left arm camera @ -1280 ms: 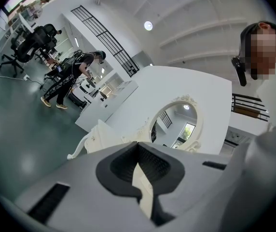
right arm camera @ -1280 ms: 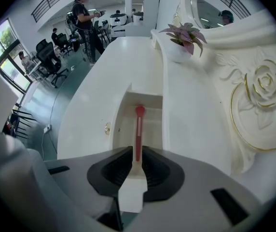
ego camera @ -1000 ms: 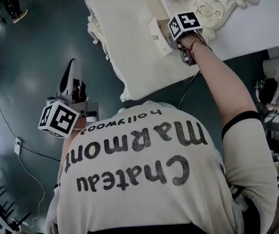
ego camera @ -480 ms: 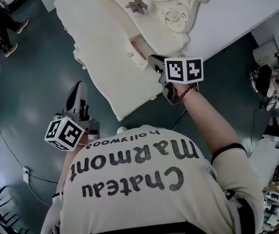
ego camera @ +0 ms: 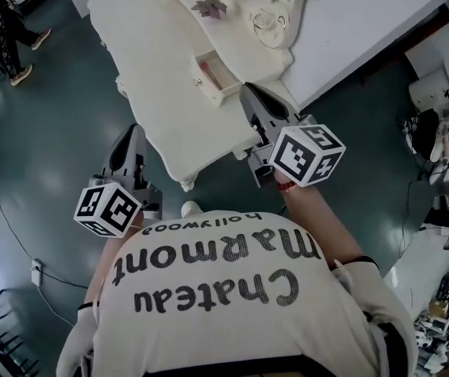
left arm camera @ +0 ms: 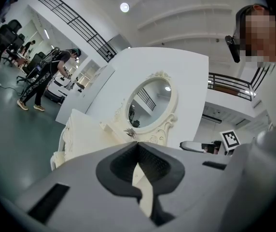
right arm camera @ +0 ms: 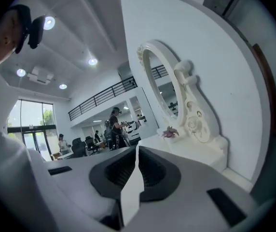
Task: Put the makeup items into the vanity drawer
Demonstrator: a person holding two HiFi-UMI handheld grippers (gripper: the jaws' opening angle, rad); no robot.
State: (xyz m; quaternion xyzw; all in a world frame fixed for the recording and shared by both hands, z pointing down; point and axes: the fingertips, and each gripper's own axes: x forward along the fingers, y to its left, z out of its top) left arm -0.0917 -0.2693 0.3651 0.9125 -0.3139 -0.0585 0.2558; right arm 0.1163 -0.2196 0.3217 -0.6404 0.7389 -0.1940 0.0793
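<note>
From the head view, the vanity drawer (ego camera: 211, 73) stands pulled out in the upper middle of the frame, pinkish inside, set in the white vanity (ego camera: 162, 61). The right gripper (ego camera: 253, 100) sits just below it at the tabletop's edge, and the left gripper (ego camera: 129, 141) hangs over the floor at left. The left gripper view shows its jaws pressed together, empty, facing the oval mirror (left arm camera: 150, 103). The right gripper view shows the same: jaws closed on nothing.

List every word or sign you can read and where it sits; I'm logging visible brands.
"Chateau Marmont": person's shirt, upside down in head view.
"hollywood": same shirt, smaller, near the collar.
Left marker cube and right marker cube: square patterns only, no letters.
Nothing else readable.
</note>
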